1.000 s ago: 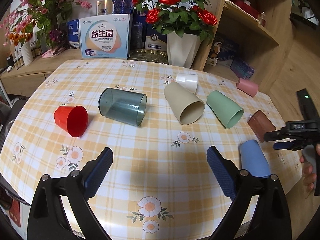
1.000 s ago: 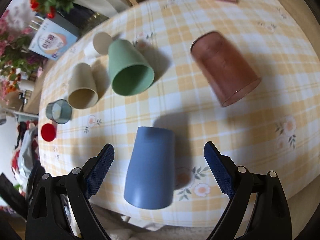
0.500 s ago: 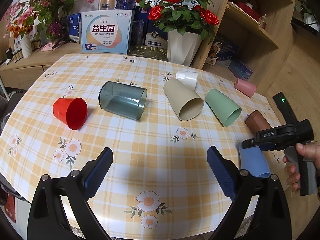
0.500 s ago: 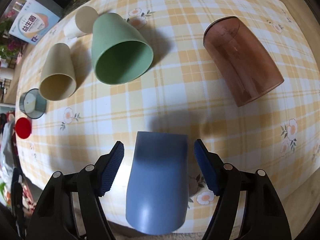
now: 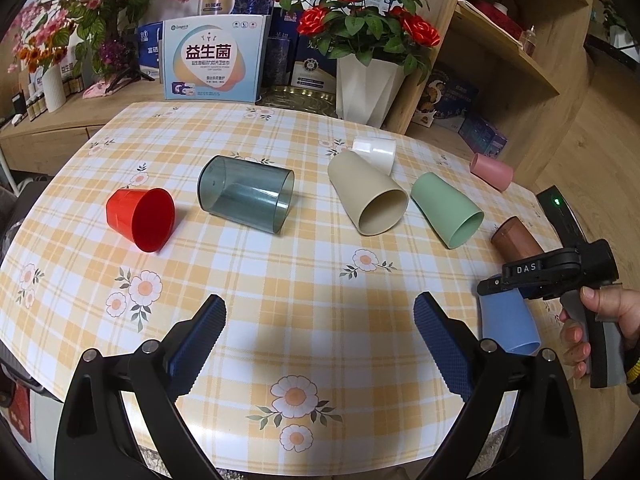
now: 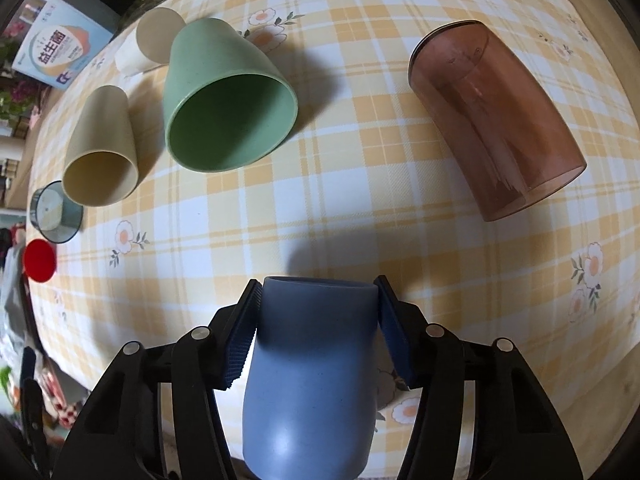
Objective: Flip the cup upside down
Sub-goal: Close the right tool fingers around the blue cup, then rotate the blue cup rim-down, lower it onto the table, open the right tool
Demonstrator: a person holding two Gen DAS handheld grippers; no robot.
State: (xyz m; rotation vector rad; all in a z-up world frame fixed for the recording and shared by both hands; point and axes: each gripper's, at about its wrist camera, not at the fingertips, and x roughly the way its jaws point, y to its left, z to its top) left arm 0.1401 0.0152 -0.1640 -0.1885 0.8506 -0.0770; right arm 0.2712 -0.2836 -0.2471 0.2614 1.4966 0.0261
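Note:
A blue cup lies on its side near the table's front right edge, base pointing away from the right wrist camera. My right gripper is shut on the blue cup, one pad on each side near its base. In the left wrist view the blue cup shows under the right gripper. My left gripper is open and empty, above the table's near edge.
Other cups lie on their sides on the checked tablecloth: red, grey transparent, beige, white, green, brown transparent, pink. Flowers, boxes and a shelf stand behind.
My right gripper moved forward around the blue cup and its jaws closed onto the cup's sides. My left gripper stayed open and drifted slightly.

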